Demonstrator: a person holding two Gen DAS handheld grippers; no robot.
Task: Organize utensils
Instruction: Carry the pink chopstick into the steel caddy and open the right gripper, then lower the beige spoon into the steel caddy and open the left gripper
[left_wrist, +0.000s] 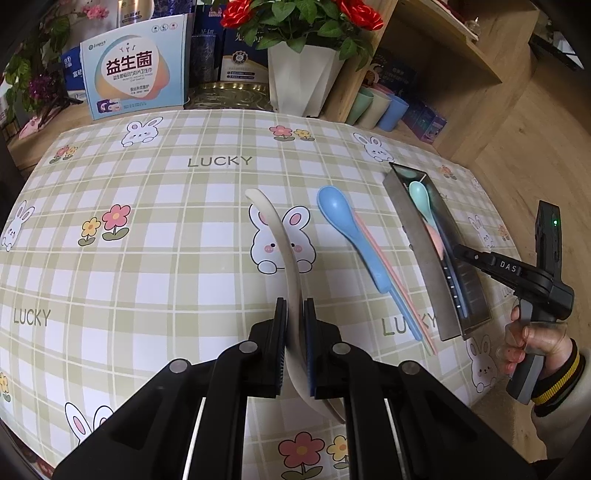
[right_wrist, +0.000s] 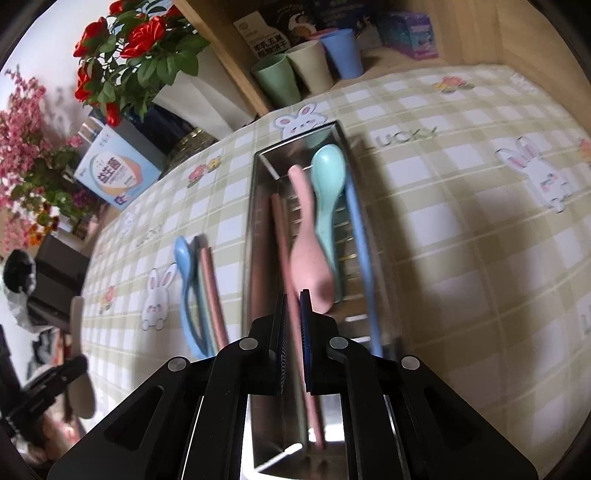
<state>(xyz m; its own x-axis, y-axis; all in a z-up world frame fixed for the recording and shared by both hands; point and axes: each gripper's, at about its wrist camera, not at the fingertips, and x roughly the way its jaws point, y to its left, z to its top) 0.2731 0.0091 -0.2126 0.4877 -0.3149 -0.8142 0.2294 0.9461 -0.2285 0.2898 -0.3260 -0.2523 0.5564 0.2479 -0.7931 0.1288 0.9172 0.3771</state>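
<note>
Left gripper (left_wrist: 295, 314) pinches cream spoon (left_wrist: 275, 236) | right gripper (right_wrist: 293, 306) pinches pink chopstick (right_wrist: 282, 236) over tray (right_wrist: 258, 206) | tray: two spoons | left: blue spoon (left_wrist: 347, 225), chopsticks

Cream spoon (left_wrist: 275, 236) gripped, blue spoon (left_wrist: 347, 229) on cloth

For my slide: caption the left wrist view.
Left gripper clamps a white spoon above the checked tablecloth.
</note>
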